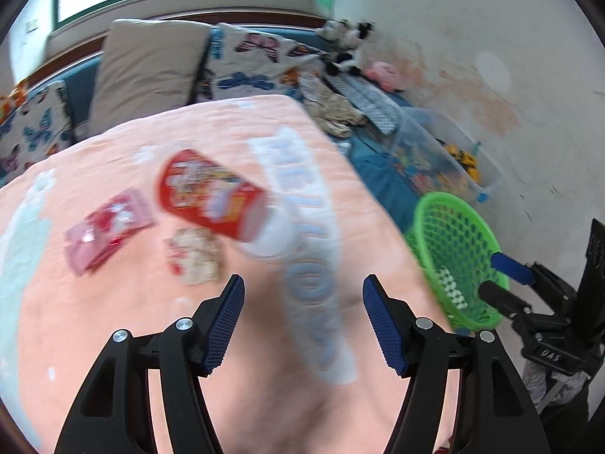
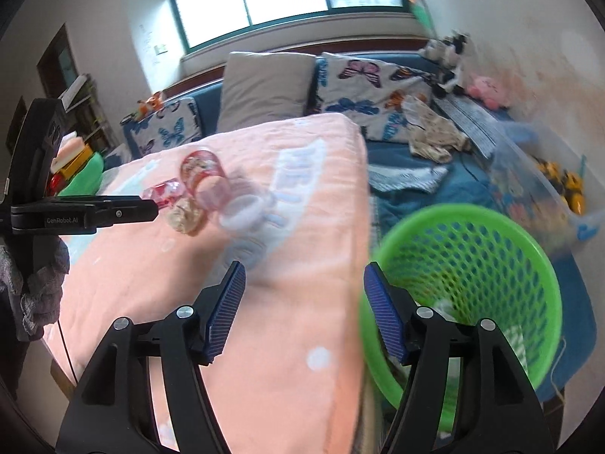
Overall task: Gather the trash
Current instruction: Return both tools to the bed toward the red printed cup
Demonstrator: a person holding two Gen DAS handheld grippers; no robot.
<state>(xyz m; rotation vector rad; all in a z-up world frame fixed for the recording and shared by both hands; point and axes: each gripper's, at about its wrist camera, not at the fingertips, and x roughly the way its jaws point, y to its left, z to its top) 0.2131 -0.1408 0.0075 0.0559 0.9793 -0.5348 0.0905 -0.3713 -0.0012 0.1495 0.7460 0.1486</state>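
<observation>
A red paper cup [image 1: 211, 196] lies on its side on the peach blanket [image 1: 113, 302], with a pink wrapper [image 1: 107, 230] and a beige wrapper [image 1: 194, 255] beside it. My left gripper [image 1: 302, 325] is open and empty, just short of the cup. The green mesh basket [image 2: 472, 283] stands off the blanket's right edge, some pale trash inside. My right gripper [image 2: 302, 310] is open and empty, over the blanket's edge beside the basket. The cup [image 2: 206, 181] and wrappers [image 2: 166, 191] show blurred in the right wrist view, and the left gripper [image 2: 113, 212] is at the left there.
Butterfly cushions [image 1: 257, 64] and a beige pillow [image 1: 147, 72] lean on the blue sofa behind. Clothes [image 2: 435, 136] and a clear toy bin [image 2: 548, 185] lie to the right by the wall. The right gripper [image 1: 514, 280] shows at the basket [image 1: 453, 257] in the left view.
</observation>
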